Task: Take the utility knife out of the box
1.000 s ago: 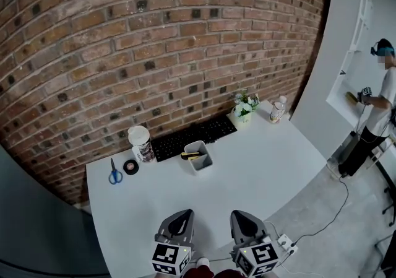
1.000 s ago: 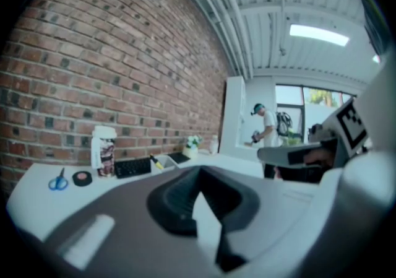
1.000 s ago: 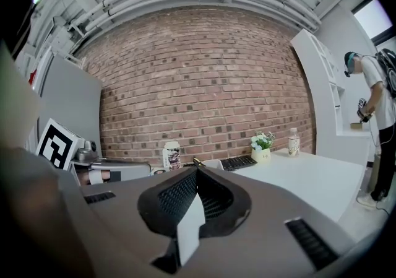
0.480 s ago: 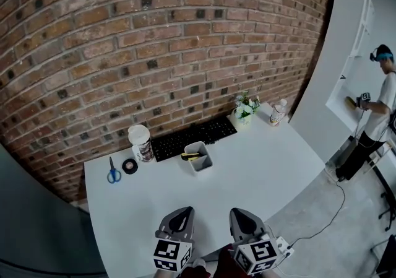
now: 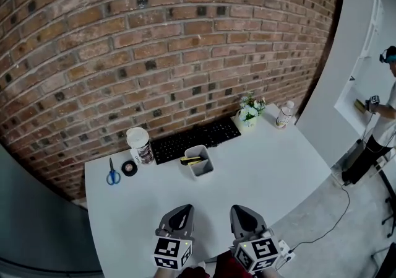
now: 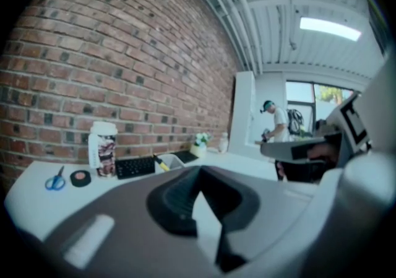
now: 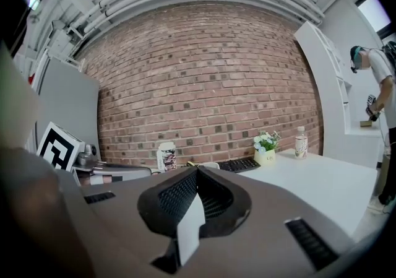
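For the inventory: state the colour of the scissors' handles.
Blue; the scissors show best in the head view.

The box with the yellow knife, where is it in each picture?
Head view: the box stands mid-table, just in front of the keyboard.
Left gripper view: the box is left of middle, far off.
Right gripper view: only the box's rim shows, near the middle.
Shared landmark: the black keyboard lies right next to it in all three.

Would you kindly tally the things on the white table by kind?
Scissors: 1
Tape roll: 1
Lidded cup: 1
Keyboard: 1
Box: 1
Utility knife: 1
Flower pot: 1
Bottle: 1
Total: 8
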A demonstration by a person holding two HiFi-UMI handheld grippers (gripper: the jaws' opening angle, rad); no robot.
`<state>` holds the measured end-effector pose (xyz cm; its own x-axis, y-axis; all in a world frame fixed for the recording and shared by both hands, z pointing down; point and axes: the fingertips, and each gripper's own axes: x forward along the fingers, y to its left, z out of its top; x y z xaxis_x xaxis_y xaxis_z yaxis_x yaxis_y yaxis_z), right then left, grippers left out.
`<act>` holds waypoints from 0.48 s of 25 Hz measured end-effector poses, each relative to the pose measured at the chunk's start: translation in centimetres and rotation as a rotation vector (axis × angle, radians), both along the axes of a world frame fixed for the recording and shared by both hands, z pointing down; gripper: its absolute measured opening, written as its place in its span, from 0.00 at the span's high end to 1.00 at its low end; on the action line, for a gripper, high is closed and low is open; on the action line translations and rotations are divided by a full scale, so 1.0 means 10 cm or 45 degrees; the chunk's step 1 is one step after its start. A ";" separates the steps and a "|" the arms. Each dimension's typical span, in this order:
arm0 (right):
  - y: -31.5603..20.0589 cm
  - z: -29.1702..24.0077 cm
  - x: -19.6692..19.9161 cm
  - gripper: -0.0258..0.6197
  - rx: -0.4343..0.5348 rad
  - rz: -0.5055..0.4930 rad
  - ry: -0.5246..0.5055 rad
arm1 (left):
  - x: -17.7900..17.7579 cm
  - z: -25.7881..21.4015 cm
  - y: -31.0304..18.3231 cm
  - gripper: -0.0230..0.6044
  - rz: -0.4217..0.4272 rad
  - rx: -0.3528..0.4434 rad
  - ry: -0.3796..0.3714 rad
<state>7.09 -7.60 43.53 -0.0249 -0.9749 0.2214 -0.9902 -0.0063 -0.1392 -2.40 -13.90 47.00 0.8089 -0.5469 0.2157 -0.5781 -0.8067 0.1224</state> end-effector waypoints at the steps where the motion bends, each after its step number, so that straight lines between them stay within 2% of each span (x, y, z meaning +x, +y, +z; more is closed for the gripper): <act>1: -0.03 0.02 0.03 0.95 0.002 -0.007 -0.003 | 0.03 0.01 -0.03 0.96 -0.008 -0.001 -0.004; 7: -0.21 0.14 0.26 0.95 0.006 -0.040 0.011 | 0.19 0.07 -0.21 0.94 -0.080 -0.012 -0.027; 12: -0.43 0.10 0.37 0.95 -0.020 -0.131 -0.021 | 0.28 0.10 -0.39 0.93 -0.168 -0.031 -0.046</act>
